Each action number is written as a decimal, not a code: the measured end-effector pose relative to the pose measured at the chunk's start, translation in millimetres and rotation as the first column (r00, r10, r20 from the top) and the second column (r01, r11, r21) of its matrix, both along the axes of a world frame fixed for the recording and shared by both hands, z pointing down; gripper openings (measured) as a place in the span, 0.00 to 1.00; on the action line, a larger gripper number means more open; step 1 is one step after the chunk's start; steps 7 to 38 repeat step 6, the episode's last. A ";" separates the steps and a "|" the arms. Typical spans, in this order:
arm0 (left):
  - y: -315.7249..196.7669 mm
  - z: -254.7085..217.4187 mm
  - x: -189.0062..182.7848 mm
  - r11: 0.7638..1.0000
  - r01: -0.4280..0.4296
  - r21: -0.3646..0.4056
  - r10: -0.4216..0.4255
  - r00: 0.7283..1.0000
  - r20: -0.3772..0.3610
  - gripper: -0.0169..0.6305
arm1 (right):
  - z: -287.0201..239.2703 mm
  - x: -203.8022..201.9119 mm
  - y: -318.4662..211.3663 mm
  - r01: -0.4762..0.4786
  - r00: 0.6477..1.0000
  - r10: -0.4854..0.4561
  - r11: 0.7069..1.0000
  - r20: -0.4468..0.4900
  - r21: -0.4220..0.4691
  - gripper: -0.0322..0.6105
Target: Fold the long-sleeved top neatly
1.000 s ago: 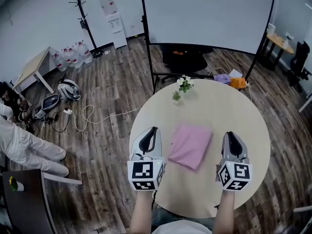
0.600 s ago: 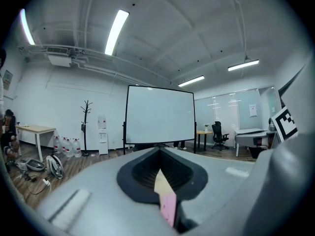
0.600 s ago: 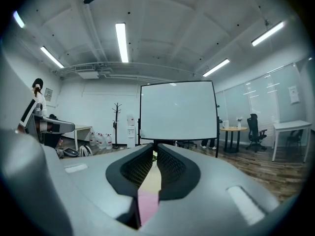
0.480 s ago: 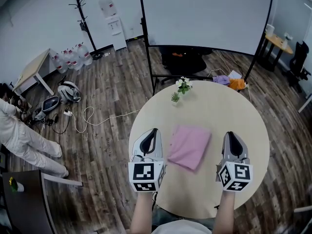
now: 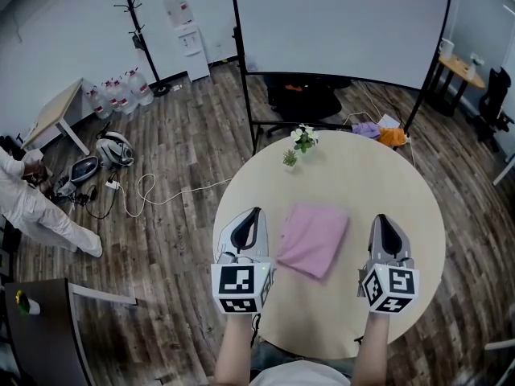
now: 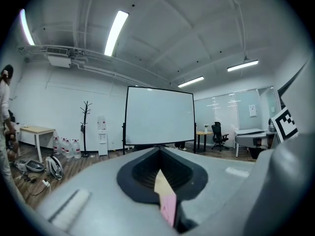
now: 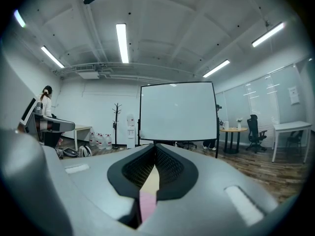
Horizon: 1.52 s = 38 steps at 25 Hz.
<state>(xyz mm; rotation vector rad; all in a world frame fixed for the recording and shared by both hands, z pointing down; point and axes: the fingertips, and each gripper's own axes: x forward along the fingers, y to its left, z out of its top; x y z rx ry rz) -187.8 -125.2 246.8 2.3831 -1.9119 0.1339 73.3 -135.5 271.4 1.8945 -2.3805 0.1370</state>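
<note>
My left gripper (image 5: 255, 214) and right gripper (image 5: 380, 219) hang where they were a second ago, one on each side of the pink long-sleeved top (image 5: 313, 238). Both have their jaws pressed together on nothing. The top lies folded into a tidy rectangle on the round table (image 5: 378, 179), unmoved between my grippers and apart from both. Only the person in white (image 5: 32, 211) on the floor at left has drifted further toward the edge.

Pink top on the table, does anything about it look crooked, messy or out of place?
Nothing much stands out. The pink top lies folded into a flat rectangle near the middle of the round table, only turned slightly askew to the person. No spills or damage show.
</note>
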 end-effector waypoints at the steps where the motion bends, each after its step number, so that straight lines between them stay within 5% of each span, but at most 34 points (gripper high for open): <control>1: -0.7 -0.2 -0.3 1.000 0.000 0.000 0.000 1.000 0.000 0.03 | 0.2 -0.2 -0.8 0.000 1.000 0.000 1.000 0.000 -0.001 0.09; 38: -4.5 1.2 3.7 1.000 0.005 0.002 -0.005 1.000 0.001 0.03 | 3.3 4.3 -5.3 -0.002 1.000 0.002 1.000 -0.001 -0.005 0.09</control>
